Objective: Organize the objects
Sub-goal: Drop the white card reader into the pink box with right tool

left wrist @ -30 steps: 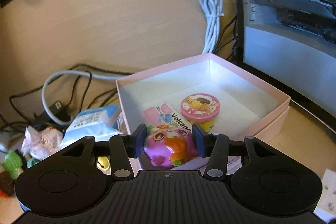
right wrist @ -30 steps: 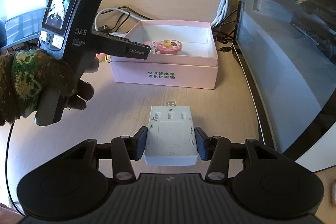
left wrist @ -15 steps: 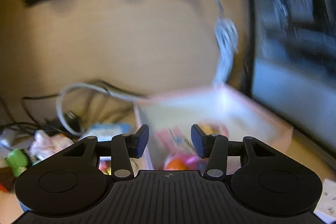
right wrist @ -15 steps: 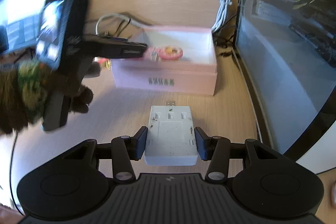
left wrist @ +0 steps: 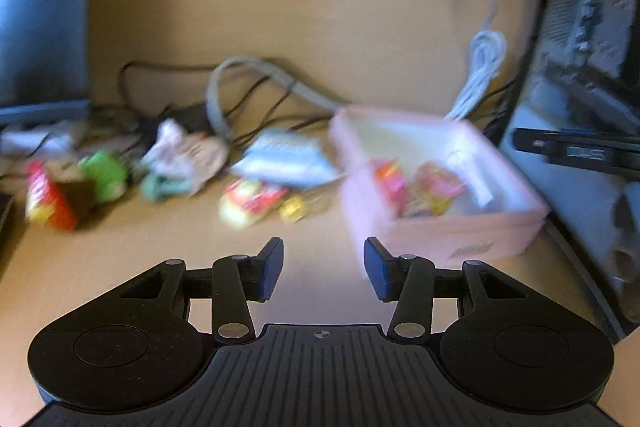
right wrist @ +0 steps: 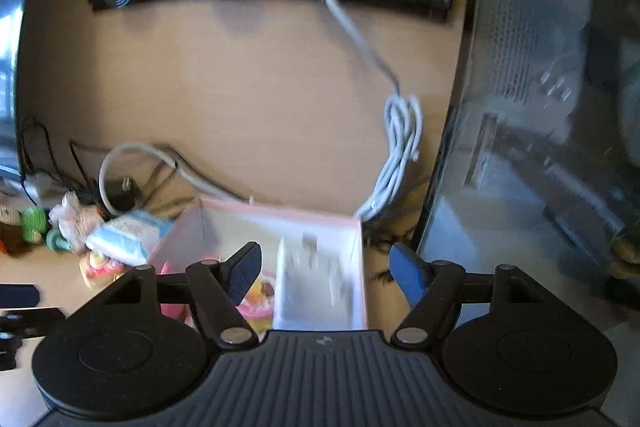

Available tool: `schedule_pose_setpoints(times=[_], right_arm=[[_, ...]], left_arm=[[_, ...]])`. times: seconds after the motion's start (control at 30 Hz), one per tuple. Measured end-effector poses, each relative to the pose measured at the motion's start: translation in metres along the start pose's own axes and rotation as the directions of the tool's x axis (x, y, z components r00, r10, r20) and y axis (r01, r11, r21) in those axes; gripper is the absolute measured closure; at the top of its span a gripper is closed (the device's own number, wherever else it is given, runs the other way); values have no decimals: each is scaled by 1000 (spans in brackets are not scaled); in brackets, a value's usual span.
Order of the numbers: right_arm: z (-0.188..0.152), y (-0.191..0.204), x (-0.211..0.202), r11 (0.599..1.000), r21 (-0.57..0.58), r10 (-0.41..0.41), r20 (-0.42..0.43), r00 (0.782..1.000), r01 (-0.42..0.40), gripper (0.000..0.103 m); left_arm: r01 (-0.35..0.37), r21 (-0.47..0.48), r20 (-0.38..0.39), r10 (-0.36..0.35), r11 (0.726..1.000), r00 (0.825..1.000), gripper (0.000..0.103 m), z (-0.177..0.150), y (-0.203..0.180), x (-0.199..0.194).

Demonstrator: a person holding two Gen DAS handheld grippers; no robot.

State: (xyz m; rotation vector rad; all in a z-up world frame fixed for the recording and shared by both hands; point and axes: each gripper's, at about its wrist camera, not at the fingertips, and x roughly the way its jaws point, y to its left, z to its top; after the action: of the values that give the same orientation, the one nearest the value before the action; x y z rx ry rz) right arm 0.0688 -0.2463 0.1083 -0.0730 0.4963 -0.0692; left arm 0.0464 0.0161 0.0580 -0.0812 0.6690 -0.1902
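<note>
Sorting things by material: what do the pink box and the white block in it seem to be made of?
Pink box: likely matte cardboard, with thin straight walls and a white lining. White block: probably hard plastic, smooth and rigid-looking, though blur leaves that open.

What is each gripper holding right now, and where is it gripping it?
Nothing. The left gripper is open over bare desk, and the right gripper is open above the pink box, where the white block lies.

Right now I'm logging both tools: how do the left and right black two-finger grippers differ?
The left gripper hangs over bare tan desk, short of the pink cardboard box; the right gripper is above the box, over a white plastic block inside. The right's jaws are spread wider. Both are open, holding nothing.
</note>
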Motion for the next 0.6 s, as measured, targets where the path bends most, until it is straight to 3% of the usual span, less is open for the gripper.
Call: schedule_pose_setpoints(times=[0.1,0.23,0.3,0.4,0.47,0.53,0.6], right_arm=[[-17,4,-9,995,55,89,-55,994,-86,31],[-44,19,-31,995,25,99,-105,989,-97,27],[-52,23,-43,993,42,113,-129,985,-108,27],[-56,25,-59,994,49,105,-142,984,-99,25],[-58,25,-69,996,45,87,-137,987,-81,22],[-61,23,-79,996,52,74,-139,988,-68,22],[-65,18,-89,997,64,62,-146,987,-53,20]], left_arm=[[-13,-70,-36,10,997,999,54,4,24,5],[15,-94,-34,-19,995,999,55,43,37,24],[40,-51,-39,-42,998,998,55,71,32,42],[70,11,-124,-68,998,990,55,106,20,84],[45,44,-187,-36,998,982,55,119,13,113],[-14,106,-268,42,994,963,55,125,5,145],[-33,186,-279,85,982,957,49,124,-5,162]])
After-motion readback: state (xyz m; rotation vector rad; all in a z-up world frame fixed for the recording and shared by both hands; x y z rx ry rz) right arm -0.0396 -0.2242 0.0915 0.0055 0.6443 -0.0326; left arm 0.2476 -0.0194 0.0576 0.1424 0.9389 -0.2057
